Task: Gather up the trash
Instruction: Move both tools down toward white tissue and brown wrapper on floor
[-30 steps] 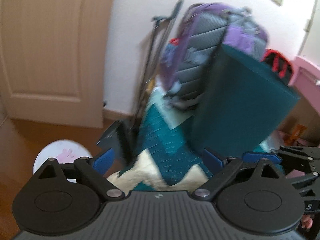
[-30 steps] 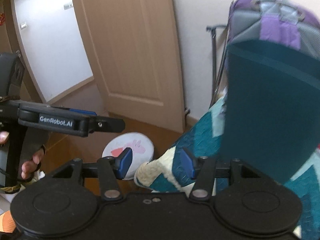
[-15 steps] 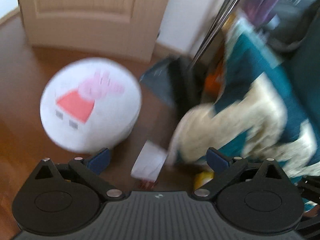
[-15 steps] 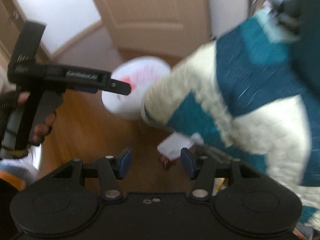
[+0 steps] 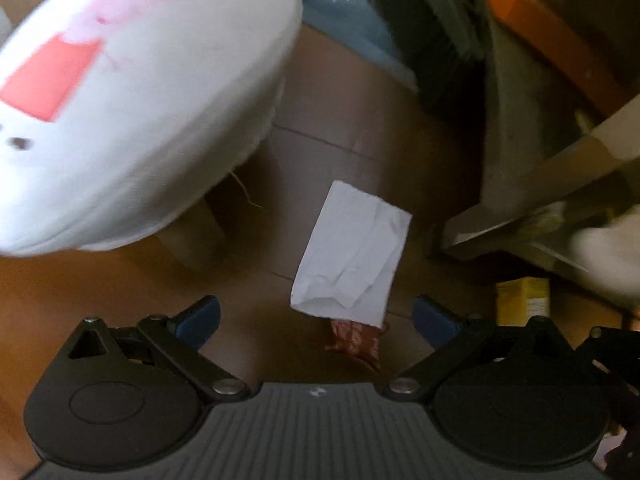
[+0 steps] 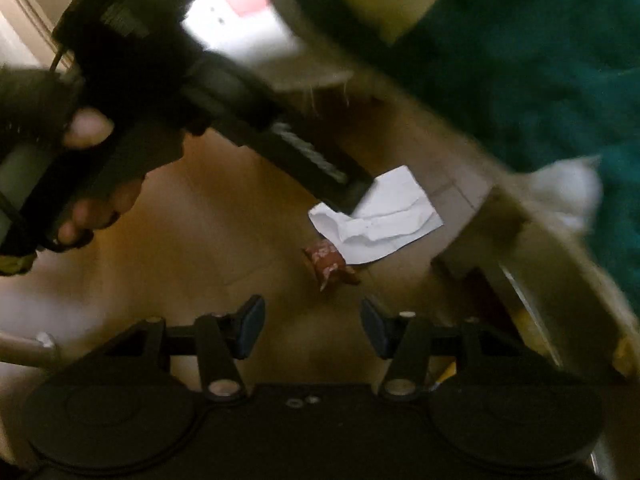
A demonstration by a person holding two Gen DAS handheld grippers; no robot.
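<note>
A crumpled white paper (image 5: 352,256) lies on the wooden floor, with a small red wrapper (image 5: 356,342) at its near edge. My left gripper (image 5: 316,320) is open and empty, hovering just above and short of both. In the right wrist view the paper (image 6: 384,220) and red wrapper (image 6: 330,262) lie ahead of my right gripper (image 6: 312,326), which is open and empty. The left gripper (image 6: 320,164) reaches in from the upper left, its tip over the paper.
A white round stool (image 5: 132,92) with a pink cartoon print stands left of the paper. A dustpan and brush (image 5: 380,28) lie beyond it. A bed frame (image 5: 540,200) with a teal and cream blanket (image 6: 520,52) overhangs on the right. A yellow box (image 5: 520,300) sits underneath.
Both grippers have dropped from facing the door and backpack down toward the floor. The paper and wrapper have come close in front of the open jaws.
</note>
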